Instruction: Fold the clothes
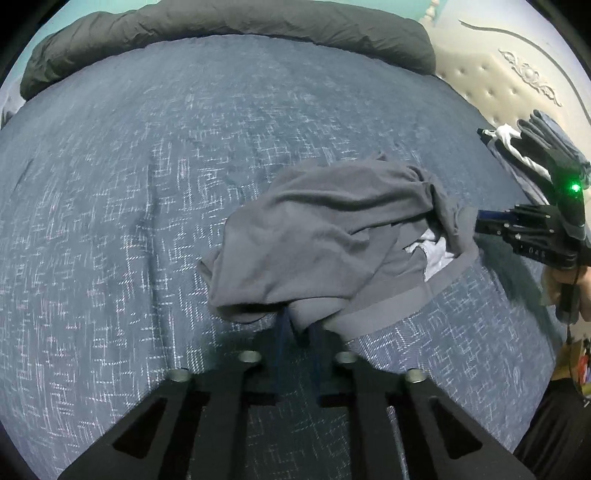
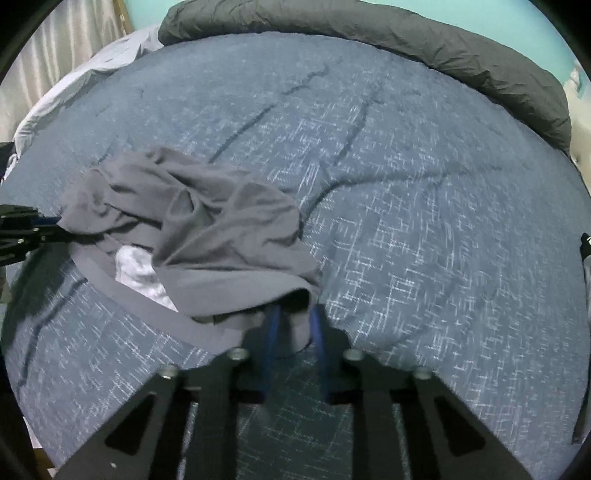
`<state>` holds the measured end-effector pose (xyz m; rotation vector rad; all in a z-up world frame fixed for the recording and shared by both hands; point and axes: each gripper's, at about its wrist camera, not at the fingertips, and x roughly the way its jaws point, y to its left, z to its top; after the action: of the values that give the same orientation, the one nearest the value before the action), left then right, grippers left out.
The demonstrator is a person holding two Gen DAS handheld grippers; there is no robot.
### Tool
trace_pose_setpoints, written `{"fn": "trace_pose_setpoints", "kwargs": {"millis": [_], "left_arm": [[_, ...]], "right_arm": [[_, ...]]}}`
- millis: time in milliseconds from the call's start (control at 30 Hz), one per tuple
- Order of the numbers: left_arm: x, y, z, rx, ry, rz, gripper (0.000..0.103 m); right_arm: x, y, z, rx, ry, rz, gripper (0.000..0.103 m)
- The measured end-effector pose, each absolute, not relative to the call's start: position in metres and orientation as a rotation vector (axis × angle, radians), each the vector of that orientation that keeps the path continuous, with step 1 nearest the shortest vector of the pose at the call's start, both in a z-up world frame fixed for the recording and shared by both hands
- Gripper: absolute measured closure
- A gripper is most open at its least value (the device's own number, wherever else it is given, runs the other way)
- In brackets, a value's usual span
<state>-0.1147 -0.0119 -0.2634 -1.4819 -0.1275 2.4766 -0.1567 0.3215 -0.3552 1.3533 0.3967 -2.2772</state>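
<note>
1. Grey shorts (image 1: pixel 325 236) lie crumpled on the blue patterned bed cover (image 1: pixel 129 221), nearest the cameras at their waistband side, where both grippers have taken hold.
2. In the left wrist view the left gripper (image 1: pixel 298 332) has its blue-padded fingers (image 1: pixel 282 325) clenched on a fold of grey cloth at the near edge; the fabric bunches up and over the tips.
3. The right gripper (image 2: pixel 293 326) does likewise in its own view, fingers (image 2: pixel 273 325) pinched shut on a hanging lip of the garment beside the band (image 2: pixel 122 291).
4. Gripping two separated points on the same edge looks meant to let the person pull the cloth taut and spread it flat before any fold is made.
5. The shorts are mid-grey, soft and deeply creased, turned partly over themselves, with a wide flat waistband curving along the near side and a white lining (image 2: pixel 136 269) showing inside.
6. Farther back, a rolled dark grey duvet (image 1: pixel 229 26) lies along the far edge of the bed, and a small stack of other clothes (image 1: pixel 532 144) sits near the cream headboard (image 1: pixel 491 85).
</note>
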Motion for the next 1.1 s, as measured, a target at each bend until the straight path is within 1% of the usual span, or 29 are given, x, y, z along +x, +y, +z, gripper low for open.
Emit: {"fn": "trace_pose_setpoints", "kwargs": {"millis": [67, 167, 333, 500, 733, 900, 1000, 1100], "left_arm": [[-0.121, -0.005, -0.256, -1.452, -0.131, 2.488, 0.101], [-0.121, -0.006, -0.242, -1.419, -0.128, 2.502, 0.101], [-0.106, -0.016, -0.211, -1.359, -0.116, 2.532, 0.101], [-0.100, -0.028, -0.179, -1.305, -0.095, 2.566, 0.101], [-0.088, -0.049, -0.100, -1.198, -0.145, 2.628, 0.101], [-0.073, -0.059, -0.050, -1.101, -0.192, 2.661, 0.101], [-0.065, -0.059, -0.025, -1.060, -0.218, 2.661, 0.101], [-0.055, -0.054, -0.007, -1.050, -0.176, 2.657, 0.101]], "right_arm": [[-0.155, 0.321, -0.353, 1.350, 0.398, -2.263, 0.101], [-0.151, 0.324, -0.346, 1.321, 0.411, -2.278, 0.102], [-0.147, 0.337, -0.319, 1.270, 0.331, -2.334, 0.102], [-0.143, 0.340, -0.269, 1.190, 0.248, -2.375, 0.102], [-0.126, 0.350, -0.193, 1.060, 0.092, -2.416, 0.102], [-0.108, 0.358, -0.145, 0.990, 0.016, -2.428, 0.102], [-0.094, 0.361, -0.114, 0.962, -0.005, -2.437, 0.102], [-0.083, 0.363, -0.095, 0.955, -0.013, -2.429, 0.102]]}}
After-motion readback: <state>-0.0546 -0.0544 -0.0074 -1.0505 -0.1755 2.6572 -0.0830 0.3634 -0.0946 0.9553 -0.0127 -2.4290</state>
